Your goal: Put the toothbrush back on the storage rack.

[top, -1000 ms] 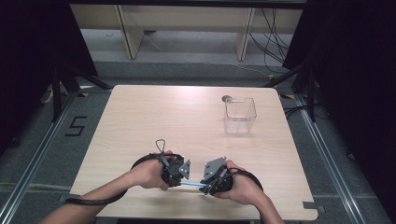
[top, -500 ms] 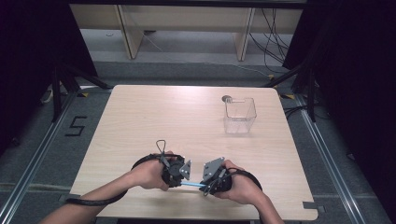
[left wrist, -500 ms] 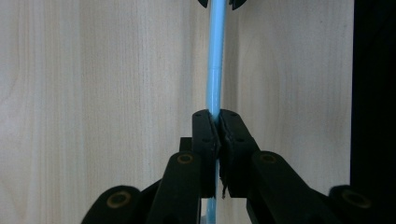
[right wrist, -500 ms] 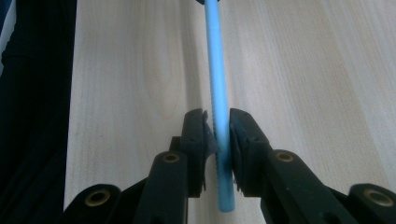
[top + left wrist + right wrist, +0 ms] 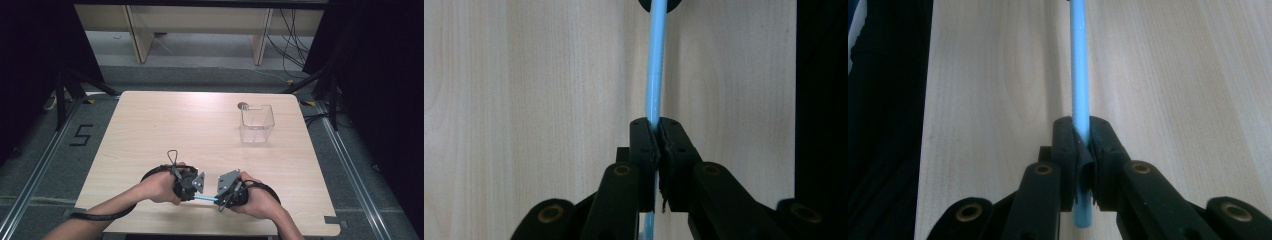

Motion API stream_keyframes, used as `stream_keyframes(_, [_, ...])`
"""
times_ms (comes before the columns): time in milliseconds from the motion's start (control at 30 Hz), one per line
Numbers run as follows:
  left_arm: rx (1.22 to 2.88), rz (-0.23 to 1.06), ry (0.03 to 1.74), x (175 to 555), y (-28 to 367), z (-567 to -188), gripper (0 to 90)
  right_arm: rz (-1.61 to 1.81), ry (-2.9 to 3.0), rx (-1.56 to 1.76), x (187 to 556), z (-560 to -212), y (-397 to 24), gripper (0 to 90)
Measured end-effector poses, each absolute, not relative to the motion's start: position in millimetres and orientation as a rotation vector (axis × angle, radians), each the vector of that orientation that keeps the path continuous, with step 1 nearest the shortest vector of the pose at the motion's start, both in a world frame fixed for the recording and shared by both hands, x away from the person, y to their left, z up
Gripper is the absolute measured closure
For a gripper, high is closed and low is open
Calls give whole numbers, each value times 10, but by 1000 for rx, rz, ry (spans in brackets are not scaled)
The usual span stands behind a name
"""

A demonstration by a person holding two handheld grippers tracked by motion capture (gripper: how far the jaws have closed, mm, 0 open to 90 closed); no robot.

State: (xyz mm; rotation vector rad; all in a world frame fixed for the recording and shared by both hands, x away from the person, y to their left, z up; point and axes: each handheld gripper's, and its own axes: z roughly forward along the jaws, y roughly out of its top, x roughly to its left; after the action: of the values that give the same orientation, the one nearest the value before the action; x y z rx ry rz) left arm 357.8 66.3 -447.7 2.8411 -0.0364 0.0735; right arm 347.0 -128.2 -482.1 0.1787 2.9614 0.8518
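A thin blue straw spans level between the two grippers, just above the table near its front edge. The left gripper has its jaws clamped on one end — the right gripper, whose jaws have just been closing, pinches the other. A clear plastic container stands toward the far right corner.

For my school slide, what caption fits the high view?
Two grippers pinch a blue straw between them over a wooden table.

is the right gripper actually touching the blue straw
Touching. In the right gripper view the right gripper has just been closing, and its pads now pinch the blue straw between them.
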Motion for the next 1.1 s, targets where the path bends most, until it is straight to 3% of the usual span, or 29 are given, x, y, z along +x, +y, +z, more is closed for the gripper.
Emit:
stream_keyframes(100, [2789, 94, -1, 3588, 672, -4444, 816, 851, 2950, 188, 3462, -4823, -1294, 837])
stream_keyframes(300, [2619, 186, 97, 3572, 763, -4261, 637, 887, 2874, 260, 3463, -4848, -1410, 838])
stream_keyframes(767, [2214, 308, 325, 3565, 1228, -4227, 430, 1181, 2435, 646, 3466, -4842, -1921, 837])
stream_keyframes(1100, [2060, 253, 517, 3546, 1387, -4482, 392, 1382, 2166, 826, 3429, -4805, -1994, 838])
